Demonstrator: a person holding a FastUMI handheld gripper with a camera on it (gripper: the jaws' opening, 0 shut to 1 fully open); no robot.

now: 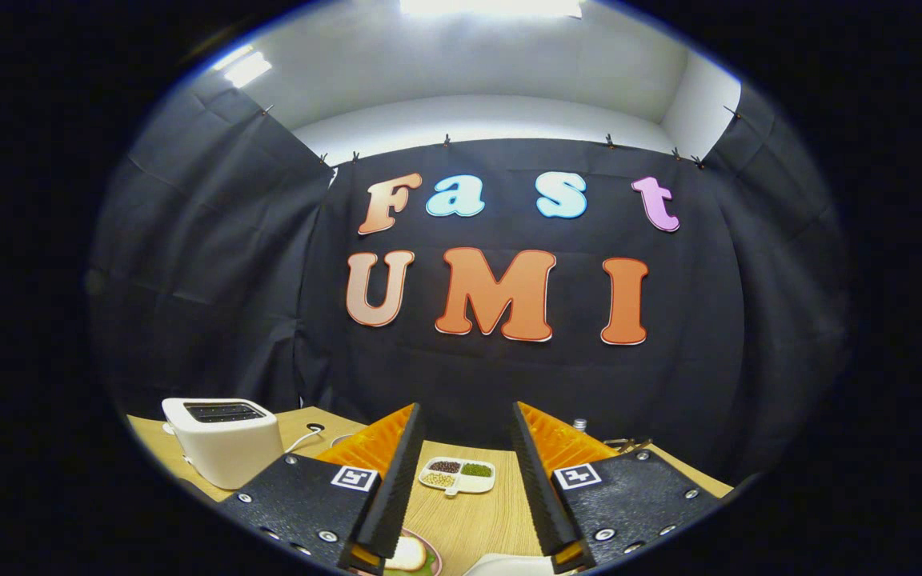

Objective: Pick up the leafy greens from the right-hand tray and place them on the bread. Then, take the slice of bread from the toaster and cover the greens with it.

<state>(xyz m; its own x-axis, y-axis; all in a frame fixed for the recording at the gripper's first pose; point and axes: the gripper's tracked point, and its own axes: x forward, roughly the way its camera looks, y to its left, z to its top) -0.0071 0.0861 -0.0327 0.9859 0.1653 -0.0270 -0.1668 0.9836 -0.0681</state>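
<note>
A pale wooden table point(469, 520) runs up to the black cloth wall point(509, 384) of the booth. Out at about eleven o'clock from the gripper stands a white toaster point(222, 440), its broad side turned this way and its long axis running left to right across the table; two dark slots point(225, 412) lie open in its top, and whether bread sits inside them is too dark to tell. A white cord point(301, 438) trails from it toward the wall. Straight ahead at twelve o'clock, just beyond the fingertips and framed by the gap between them, lies a small white divided dish point(458, 475) with three compartments, one of dark brown grains, one of green, one of pale yellow; nothing lies between it and the fingers. At one o'clock, close to the wall, a small bottle cap or knob point(579, 423) pokes up behind the right finger, too small to name.

The gripper point(461, 436) hangs above the table with its fingers spread wide, gripping nothing and touching nothing. Down close by the left finger's base, at about seven o'clock, a slice of bread point(405, 554) rests on a plate point(432, 558) with a bit of green showing beside it; half of it is hidden by the finger. At five o'clock the rim of a white tray point(509, 566) just peeks in, its contents hidden
</note>
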